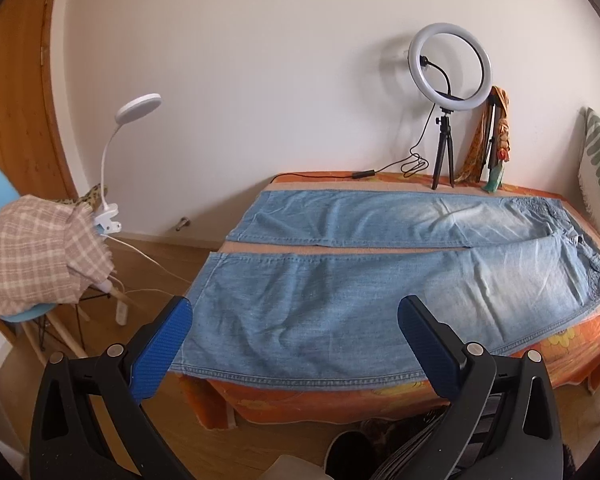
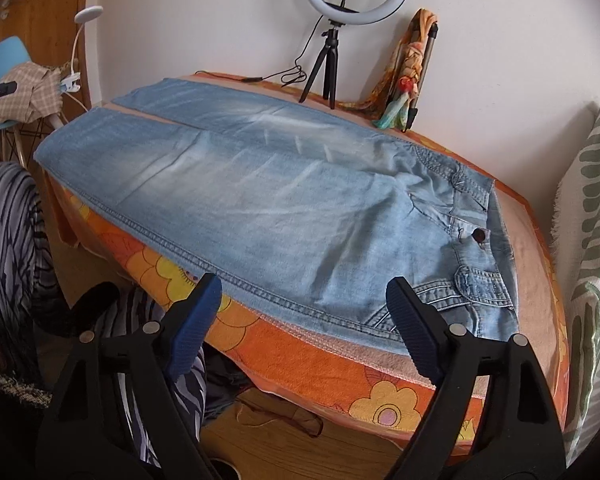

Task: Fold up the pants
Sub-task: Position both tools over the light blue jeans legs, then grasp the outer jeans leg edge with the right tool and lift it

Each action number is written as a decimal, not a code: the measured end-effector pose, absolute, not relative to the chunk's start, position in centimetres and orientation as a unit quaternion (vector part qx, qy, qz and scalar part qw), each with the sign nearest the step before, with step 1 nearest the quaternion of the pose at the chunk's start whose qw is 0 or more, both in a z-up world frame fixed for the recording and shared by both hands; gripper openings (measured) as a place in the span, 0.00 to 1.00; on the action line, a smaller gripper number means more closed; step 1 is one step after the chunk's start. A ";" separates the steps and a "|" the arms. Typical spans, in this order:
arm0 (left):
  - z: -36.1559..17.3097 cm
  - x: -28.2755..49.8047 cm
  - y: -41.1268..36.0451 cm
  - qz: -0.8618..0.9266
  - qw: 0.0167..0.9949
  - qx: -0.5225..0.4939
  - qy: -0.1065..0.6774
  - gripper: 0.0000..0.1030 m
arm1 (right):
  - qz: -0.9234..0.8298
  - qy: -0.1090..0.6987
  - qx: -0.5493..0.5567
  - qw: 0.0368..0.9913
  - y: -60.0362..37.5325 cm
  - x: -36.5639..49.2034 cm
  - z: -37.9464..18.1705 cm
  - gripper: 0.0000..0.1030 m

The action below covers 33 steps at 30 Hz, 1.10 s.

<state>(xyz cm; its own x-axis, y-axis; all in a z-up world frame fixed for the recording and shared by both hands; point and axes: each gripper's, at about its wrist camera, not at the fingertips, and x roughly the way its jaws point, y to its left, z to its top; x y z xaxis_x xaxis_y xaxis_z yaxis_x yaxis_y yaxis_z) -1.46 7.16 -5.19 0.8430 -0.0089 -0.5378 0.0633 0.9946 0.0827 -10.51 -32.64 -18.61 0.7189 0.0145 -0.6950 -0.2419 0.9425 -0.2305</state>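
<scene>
Jeans (image 1: 380, 280) flat on desk (image 2: 300, 360), legs left; left tongs (image 1: 294, 320) & right tongs (image 2: 304, 300) gape wide, nothing held.

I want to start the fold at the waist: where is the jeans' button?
In the right wrist view the button sits right of centre on the waistband of the jeans, near the table's right end, beyond the open right gripper.
</scene>
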 end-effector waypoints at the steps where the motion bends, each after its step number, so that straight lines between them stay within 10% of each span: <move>1: -5.5 -1.2 7.2 -0.020 0.957 0.056 0.284 0.99 | 0.076 0.378 -0.162 0.908 -32.5 -10.1 -19.4 0.75; 18: -11.3 2.7 7.4 -0.058 0.927 0.039 0.369 0.91 | 0.104 0.425 -0.262 0.860 -30.9 -5.4 -24.5 0.66; 25: -12.0 3.3 6.0 -0.096 0.919 0.073 0.374 0.85 | 0.138 0.435 -0.256 0.852 -30.2 -4.5 -23.9 0.17; 33: -13.4 3.0 6.3 -0.127 0.910 0.088 0.384 0.85 | 0.110 0.410 -0.263 0.866 -29.7 -2.6 -21.6 0.06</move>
<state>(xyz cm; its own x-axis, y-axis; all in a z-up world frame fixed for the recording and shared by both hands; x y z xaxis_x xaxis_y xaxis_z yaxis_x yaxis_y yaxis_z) 2.96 6.27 -13.43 0.6728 -0.1638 -0.7215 0.2996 0.9520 0.0633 -2.64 -29.73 -21.64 0.6393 -0.0247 -0.7686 -0.4063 0.8378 -0.3648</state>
